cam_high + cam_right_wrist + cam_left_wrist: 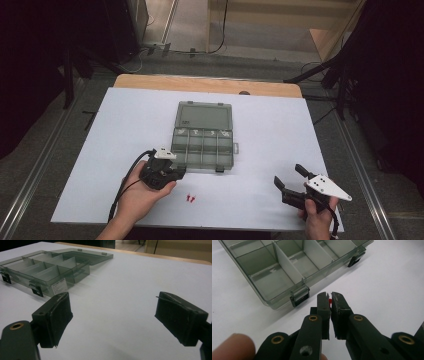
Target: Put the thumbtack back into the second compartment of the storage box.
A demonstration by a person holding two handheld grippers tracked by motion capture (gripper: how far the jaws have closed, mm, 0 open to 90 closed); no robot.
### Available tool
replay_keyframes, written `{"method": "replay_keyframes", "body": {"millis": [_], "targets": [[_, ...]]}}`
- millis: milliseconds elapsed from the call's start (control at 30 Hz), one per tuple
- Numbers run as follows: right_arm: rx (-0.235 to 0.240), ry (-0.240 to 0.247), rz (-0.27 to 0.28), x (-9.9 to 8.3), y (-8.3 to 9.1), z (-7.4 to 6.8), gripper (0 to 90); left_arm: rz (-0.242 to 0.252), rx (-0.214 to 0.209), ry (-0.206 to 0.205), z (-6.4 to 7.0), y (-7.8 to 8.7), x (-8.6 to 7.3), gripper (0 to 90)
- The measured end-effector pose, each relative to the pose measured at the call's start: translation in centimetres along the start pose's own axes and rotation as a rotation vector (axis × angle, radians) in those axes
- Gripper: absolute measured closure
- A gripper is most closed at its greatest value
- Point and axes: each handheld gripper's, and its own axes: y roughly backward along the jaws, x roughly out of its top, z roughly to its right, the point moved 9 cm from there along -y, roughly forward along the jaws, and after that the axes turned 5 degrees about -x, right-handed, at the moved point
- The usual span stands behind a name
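The left gripper is pinching a small red piece between its jaw tips, which are pressed nearly together around it. Only a sliver of red is showing in the gap, so its long axis and the way it is pointing cannot be told. It is being held just above the white sheet, right beside the near front edge of the compartment box, close to one of the box's black latches.

Two more red pieces are lying on the sheet (tiny in the high view), side by side and just in front of the left hand, each standing roughly along the near-to-far direction.

The white sheet is covering a wooden table whose far edge is showing bare. Beyond it, grey floor, trailing cables and dark stands are lining the room.

The box is smoky, see-through plastic, with its lid lying open flat on the far side and its tray split by pale dividers into rows of cells; small pale bits are sitting in the far row.

The right gripper is resting at the near right corner of the sheet, its jaws spread wide and holding nothing, well apart from the box.
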Motion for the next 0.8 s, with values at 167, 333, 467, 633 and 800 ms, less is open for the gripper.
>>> {"method": "replay_keyframes", "body": {"millis": [167, 333, 467, 633, 800], "targets": [[0.001, 0.0, -0.002, 0.0, 0.0, 0.0, 13.8, 0.002, -0.003, -0.003, -0.1, 0.1, 0.5, 85.6], [0.002, 0.0, -0.004, 0.0, 0.0, 0.0, 13.8, 0.012, 0.002, -0.008, -0.3, 0.2, 1.1, 85.6], [0.002, 0.001, -0.003, -0.1, -0.1, 0.0, 13.9, 0.015, 0.003, -0.014, -0.4, 0.2, 1.6, 85.6], [0.001, 0.002, -0.005, -0.1, -0.1, -0.1, 13.9, 0.018, 0.014, -0.023, -0.7, 0.4, 2.2, 85.6], [0.002, 0.004, -0.006, -0.1, -0.1, -0.1, 13.8, 0.019, 0.021, -0.029, -1.0, 0.5, 2.8, 85.6]]}}
